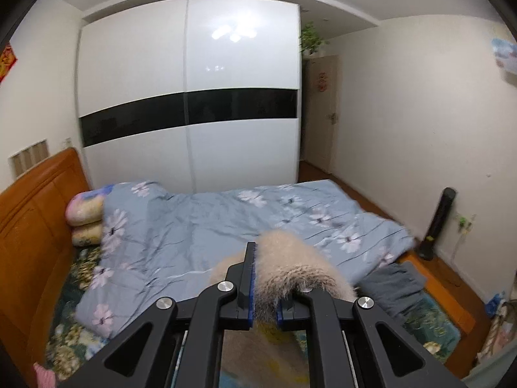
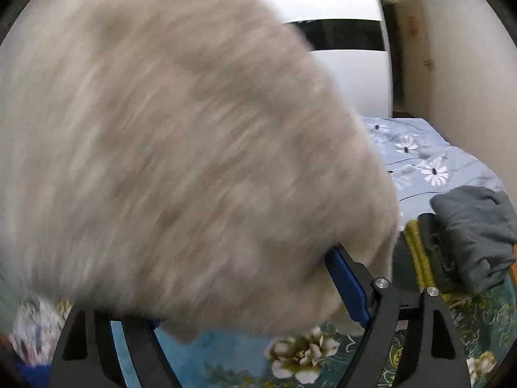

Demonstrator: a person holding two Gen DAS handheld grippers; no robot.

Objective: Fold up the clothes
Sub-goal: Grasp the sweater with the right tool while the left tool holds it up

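Now my left gripper (image 1: 264, 286) is clamped on the fluffy beige sweater (image 1: 292, 273) above the bed (image 1: 194, 226). My right gripper (image 2: 245, 294) is buried in this sweater (image 2: 181, 148); its grip I cannot tell.

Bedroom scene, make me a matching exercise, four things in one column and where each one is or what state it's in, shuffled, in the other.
Things:
1. fuzzy beige sweater
2. grey folded garment
3. pillows
4. black tower fan

Places or states:
A. stacked by the wooden headboard
B. standing on the floor by the wall
C. pinched in the left claw
D. lying at the bed's edge beside the blue floral duvet

Pairs: 1-C, 2-D, 3-A, 4-B
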